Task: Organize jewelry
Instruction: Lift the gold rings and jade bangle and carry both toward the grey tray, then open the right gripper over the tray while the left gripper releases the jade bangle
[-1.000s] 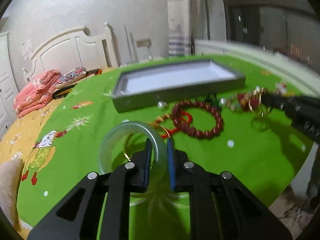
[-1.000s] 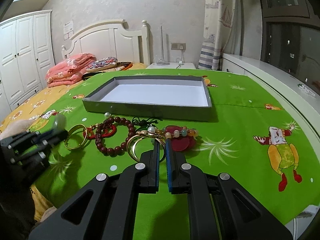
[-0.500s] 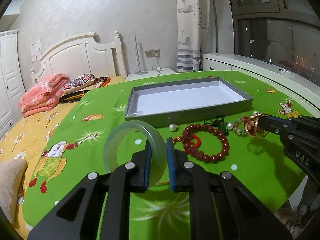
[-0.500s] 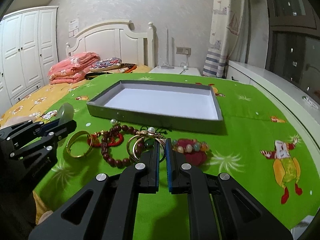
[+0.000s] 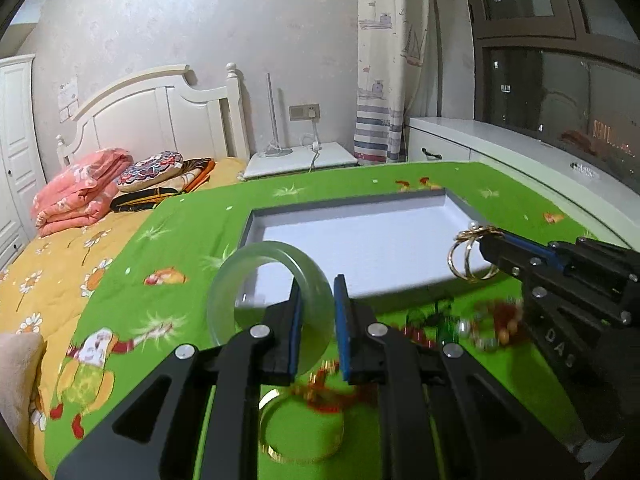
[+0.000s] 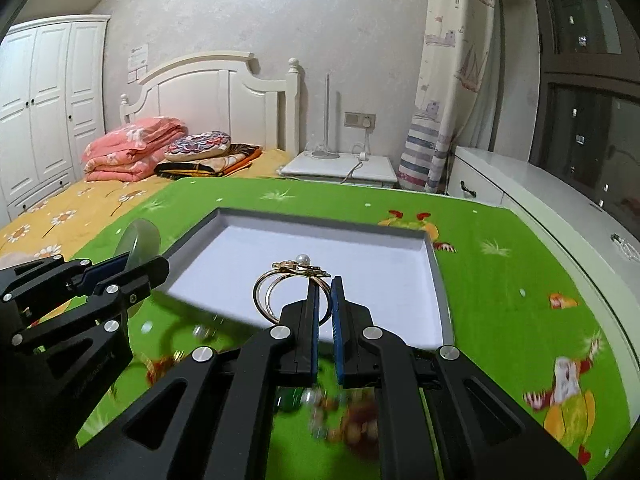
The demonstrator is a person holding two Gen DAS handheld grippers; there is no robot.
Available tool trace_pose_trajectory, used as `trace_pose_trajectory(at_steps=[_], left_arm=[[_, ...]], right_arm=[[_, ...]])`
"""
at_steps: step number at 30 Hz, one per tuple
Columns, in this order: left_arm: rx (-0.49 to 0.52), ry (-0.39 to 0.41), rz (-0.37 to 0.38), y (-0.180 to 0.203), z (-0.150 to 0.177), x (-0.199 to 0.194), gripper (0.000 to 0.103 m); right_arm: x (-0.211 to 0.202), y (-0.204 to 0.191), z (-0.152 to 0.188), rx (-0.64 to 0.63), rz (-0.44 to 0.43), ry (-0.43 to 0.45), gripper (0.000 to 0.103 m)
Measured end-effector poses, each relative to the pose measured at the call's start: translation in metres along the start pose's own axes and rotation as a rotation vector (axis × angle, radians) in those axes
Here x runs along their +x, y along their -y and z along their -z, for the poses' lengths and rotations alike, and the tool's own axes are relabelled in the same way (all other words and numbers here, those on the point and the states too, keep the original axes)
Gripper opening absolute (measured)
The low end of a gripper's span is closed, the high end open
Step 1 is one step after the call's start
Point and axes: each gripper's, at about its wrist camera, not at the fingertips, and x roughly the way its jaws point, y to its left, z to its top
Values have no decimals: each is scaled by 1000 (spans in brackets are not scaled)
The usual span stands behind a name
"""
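I lift both pieces off green tablecloth [image 5: 180, 232]: left gripper [image 5: 316, 312] clenched on jade bangle [image 5: 256, 276], right gripper [image 6: 324, 308] clenched on gold pearl bangle [image 6: 280, 284], now above tray [image 6: 436, 280] near edge; next is drop-in.

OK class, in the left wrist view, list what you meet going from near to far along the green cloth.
Gold bangle → jade bangle in the left tool → grey tray → white nightstand.

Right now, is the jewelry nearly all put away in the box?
Not yet. The gray tray looks empty. The left tool holds a green bangle and the right tool holds a gold pearl bangle, both lifted near the tray. A gold ring bangle and blurred beads remain on the cloth.
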Motion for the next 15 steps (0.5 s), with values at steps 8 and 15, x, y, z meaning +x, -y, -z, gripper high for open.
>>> trace_pose_trajectory(at_steps=[8,15], left_arm=[[-22,-55,3,-2,-50,61,15],[-21,-124,-49,-3,-68,114,15]], right_arm=[[68,13,-27,46,34,-108,9],[106,19,-42,68,72,-174,9]])
